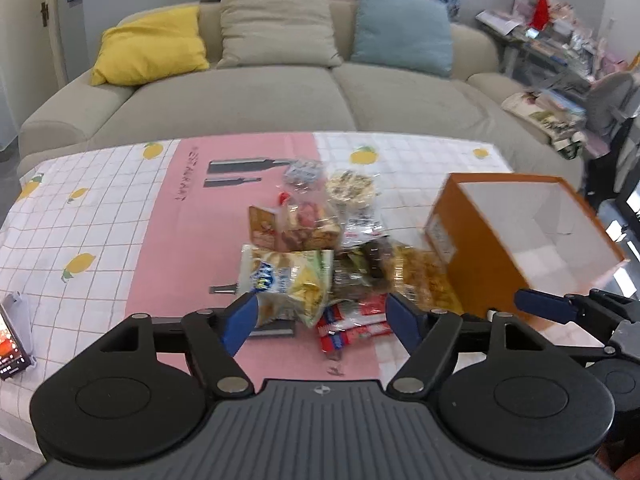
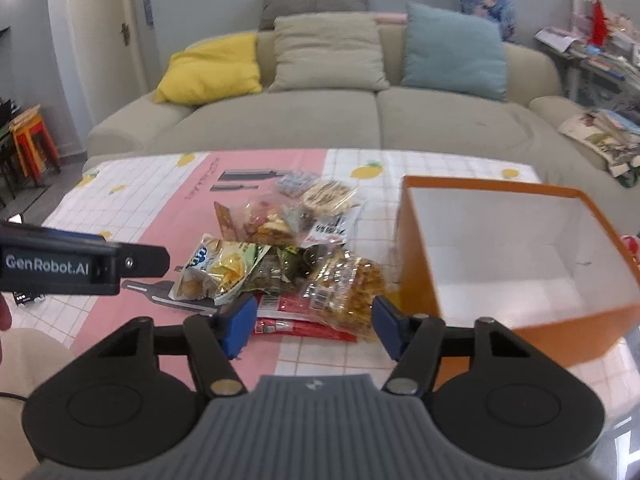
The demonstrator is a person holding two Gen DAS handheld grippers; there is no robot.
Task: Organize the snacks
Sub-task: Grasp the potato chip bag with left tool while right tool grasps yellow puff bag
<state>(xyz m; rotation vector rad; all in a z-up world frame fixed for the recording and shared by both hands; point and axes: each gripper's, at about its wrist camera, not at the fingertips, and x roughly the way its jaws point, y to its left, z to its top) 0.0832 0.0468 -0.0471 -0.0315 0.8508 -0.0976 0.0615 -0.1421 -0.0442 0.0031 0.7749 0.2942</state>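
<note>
Both of your grippers hover above the near edge of the table (image 1: 100, 216), and neither holds anything. Left gripper (image 1: 320, 316): jaws spread wide, the chip bag (image 1: 286, 282) and the red packets (image 1: 348, 326) in line between them. Right gripper (image 2: 312, 326): jaws likewise spread, over the near end of the pile.

The snacks (image 2: 288, 248) lie heaped in the middle of the table, overlapping one another. The orange box (image 2: 520, 256) stands just right of the heap, open and looking empty, tilted a little toward you. By my judgement no packet has been stowed yet.

Recommendations for the pick:
- Take a top or edge packet first; the crackers (image 2: 348, 292) nearest the box are the easiest for your right gripper.
- Close on a sealed seam or corner, not across the belly, since these bags will crush and slip.
- Lift straight up until clear, so neighbouring wrappers are not dragged along.
- Mind the box wall; a nudge could tip it.
- Keep your left gripper off the same packet.
</note>
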